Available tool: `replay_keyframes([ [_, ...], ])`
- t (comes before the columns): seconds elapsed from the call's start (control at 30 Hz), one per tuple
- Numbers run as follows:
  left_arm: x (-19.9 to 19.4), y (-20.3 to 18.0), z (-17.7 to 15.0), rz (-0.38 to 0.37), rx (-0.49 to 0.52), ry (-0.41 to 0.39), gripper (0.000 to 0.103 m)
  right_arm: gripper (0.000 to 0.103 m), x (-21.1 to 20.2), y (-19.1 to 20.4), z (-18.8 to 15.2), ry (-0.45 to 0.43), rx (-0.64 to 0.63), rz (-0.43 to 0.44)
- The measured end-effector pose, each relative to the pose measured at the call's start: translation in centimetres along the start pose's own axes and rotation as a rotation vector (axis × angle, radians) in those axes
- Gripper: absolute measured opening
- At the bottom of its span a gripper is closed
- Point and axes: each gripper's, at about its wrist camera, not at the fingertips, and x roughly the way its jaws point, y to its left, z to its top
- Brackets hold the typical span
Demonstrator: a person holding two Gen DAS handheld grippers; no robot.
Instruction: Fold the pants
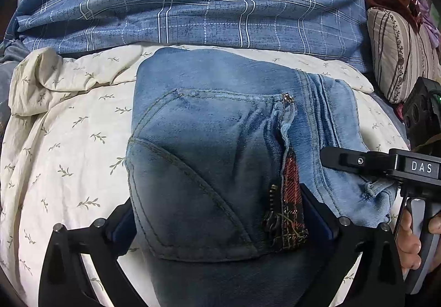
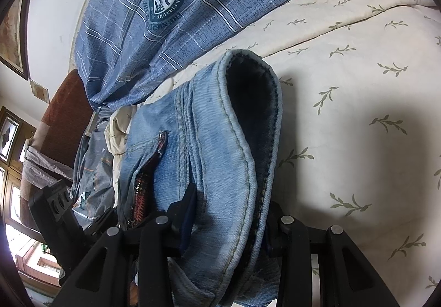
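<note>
The blue denim pants lie bunched on the cream leaf-print sheet, zipper fly and red plaid lining facing up. My left gripper is shut on the pocket and fly end, one finger on each side of the cloth. My right gripper is shut on the rolled waistband edge, which stands up from the sheet. The right gripper also shows in the left wrist view at the right edge of the pants, with a hand on its handle.
A blue plaid duvet with a round crest is piled behind the pants. A striped pillow sits at the right. The cream sheet spreads to the right in the right wrist view. A wall and framed picture are at the left.
</note>
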Motion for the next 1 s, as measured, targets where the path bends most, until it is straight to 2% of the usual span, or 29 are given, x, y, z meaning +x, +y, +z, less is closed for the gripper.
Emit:
replay_keyframes([
  [0.27,-0.04,0.17,-0.15,-0.001,-0.015,0.004,0.103,0.041,-0.17,-0.03,-0.08,0.001,0.001,0.002],
  [0.5,0.42,0.79,0.03,-0.041,-0.066,0.034,0.103,0.041,-0.16,-0.15,-0.08,0.002,0.004,0.003],
  [1.0,0.45,0.8,0.06,-0.038,-0.07,0.033,0.103,0.042,-0.17,-0.23,-0.06,0.003,0.003,0.005],
])
